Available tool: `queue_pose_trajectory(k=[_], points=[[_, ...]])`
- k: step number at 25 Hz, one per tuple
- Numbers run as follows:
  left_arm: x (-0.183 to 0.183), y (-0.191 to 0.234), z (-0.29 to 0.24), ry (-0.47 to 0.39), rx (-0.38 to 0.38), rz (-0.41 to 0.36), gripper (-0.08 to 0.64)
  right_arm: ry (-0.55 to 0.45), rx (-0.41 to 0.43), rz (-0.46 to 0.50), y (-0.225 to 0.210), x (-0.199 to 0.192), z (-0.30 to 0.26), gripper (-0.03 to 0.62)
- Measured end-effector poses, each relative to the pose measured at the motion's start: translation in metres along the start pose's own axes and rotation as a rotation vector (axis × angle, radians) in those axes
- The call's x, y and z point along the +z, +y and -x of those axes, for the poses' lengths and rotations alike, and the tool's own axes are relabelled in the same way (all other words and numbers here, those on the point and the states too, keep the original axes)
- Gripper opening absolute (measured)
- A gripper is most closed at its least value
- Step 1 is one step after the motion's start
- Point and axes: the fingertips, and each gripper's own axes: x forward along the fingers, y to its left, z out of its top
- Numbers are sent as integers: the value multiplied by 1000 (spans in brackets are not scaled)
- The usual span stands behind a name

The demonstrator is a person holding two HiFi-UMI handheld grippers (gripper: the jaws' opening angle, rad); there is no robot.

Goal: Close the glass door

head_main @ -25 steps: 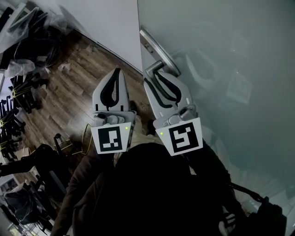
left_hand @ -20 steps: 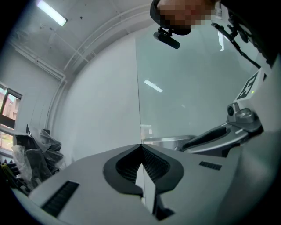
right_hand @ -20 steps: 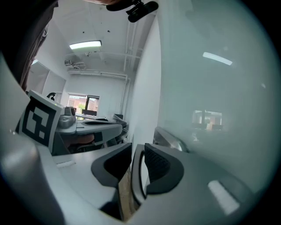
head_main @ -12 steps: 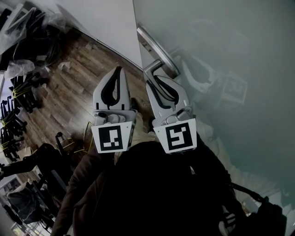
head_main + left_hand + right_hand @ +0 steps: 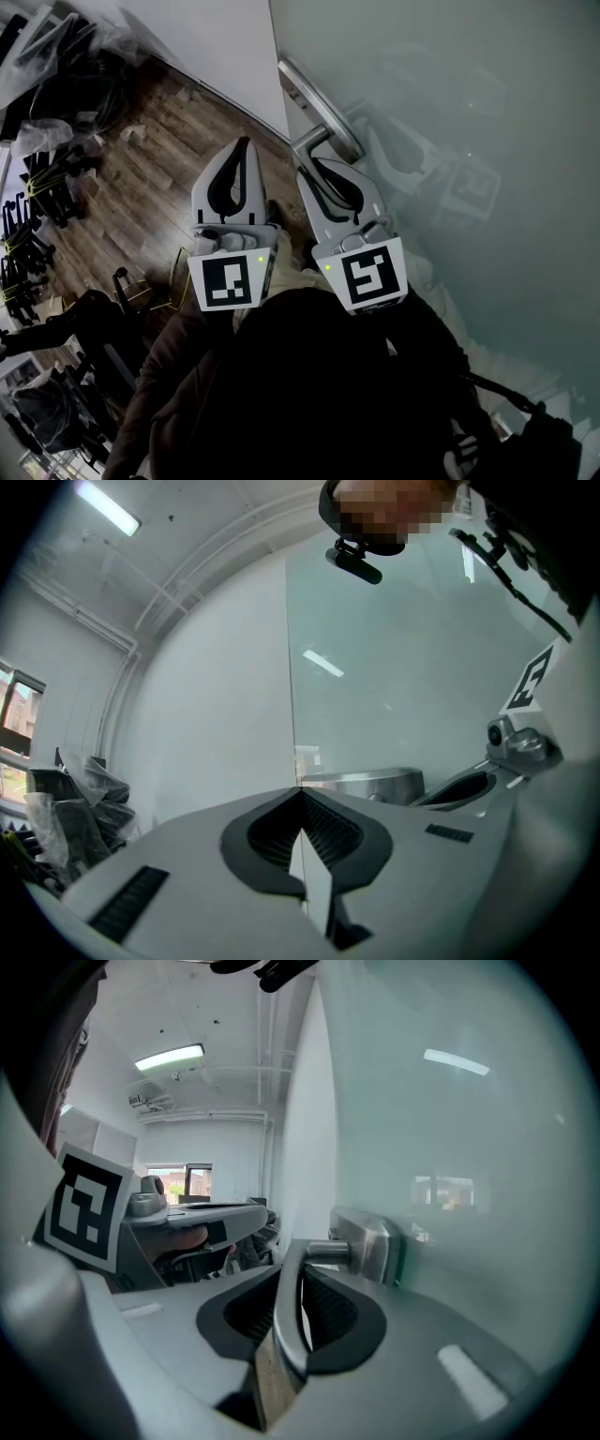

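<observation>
The frosted glass door (image 5: 450,112) fills the right of the head view, and its edge runs down beside a white wall. A steel lever handle (image 5: 312,141) sticks out from a long steel plate (image 5: 319,98). My right gripper (image 5: 314,167) is shut on the lever handle (image 5: 286,1316), which runs between the jaws toward the steel plate (image 5: 370,1241). My left gripper (image 5: 241,145) hovers just left of it, over the wooden floor, shut on nothing. Ahead of the left gripper (image 5: 300,803) are the door's edge and the steel plate (image 5: 361,785).
Dark wood floor (image 5: 141,187) lies below, with black chairs and bagged gear (image 5: 47,178) piled at the left. A white wall (image 5: 216,47) meets the door's edge. The person's dark jacket (image 5: 309,394) fills the bottom of the head view.
The door edge and handle have shifted slightly left and up in the head view, with the right gripper still shut on the lever. The left gripper has barely moved.
</observation>
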Motion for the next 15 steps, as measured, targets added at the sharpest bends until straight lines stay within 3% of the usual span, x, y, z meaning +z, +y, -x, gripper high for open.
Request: queue_pose_trajectory(k=[6,15], points=[[1,1,5,4,8,-1,-5,5,24,-11,7,1,-1,63],[6,9,52,-17,93,17,-3,1,90,-12,43,2,2,63]])
